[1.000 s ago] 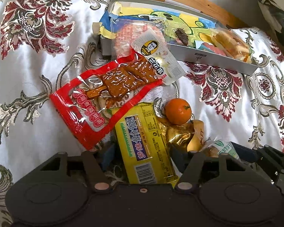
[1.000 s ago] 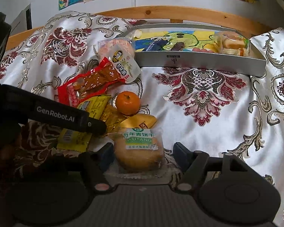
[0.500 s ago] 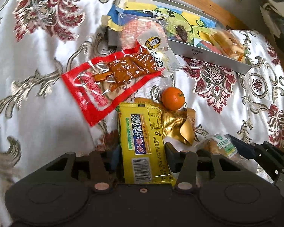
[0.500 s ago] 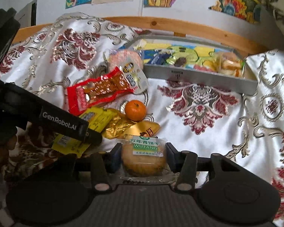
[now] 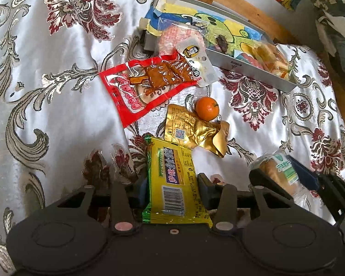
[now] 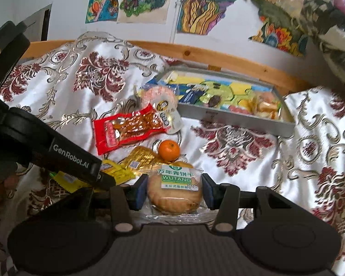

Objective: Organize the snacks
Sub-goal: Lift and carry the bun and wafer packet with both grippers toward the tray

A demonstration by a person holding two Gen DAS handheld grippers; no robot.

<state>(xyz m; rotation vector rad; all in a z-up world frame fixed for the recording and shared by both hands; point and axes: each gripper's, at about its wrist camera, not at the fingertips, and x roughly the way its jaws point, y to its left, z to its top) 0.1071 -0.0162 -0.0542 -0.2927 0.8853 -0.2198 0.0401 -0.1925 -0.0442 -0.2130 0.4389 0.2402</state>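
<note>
Glossy yellow packet (image 5: 174, 179) and round, seemingly crusty biscuit (image 6: 174, 193) pinched

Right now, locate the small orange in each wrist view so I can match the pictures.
Left wrist: the orange sits just right of centre, touching the gold packet's upper edge.
Right wrist: the orange sits at centre, just above the held biscuit pack.
Shared landmark: the red snack pouch, up-left of it in both.

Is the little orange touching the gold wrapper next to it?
Touching. In the left wrist view the orange rests against the gold wrapper's upper edge with no cloth showing between them; the right wrist view agrees.
</note>
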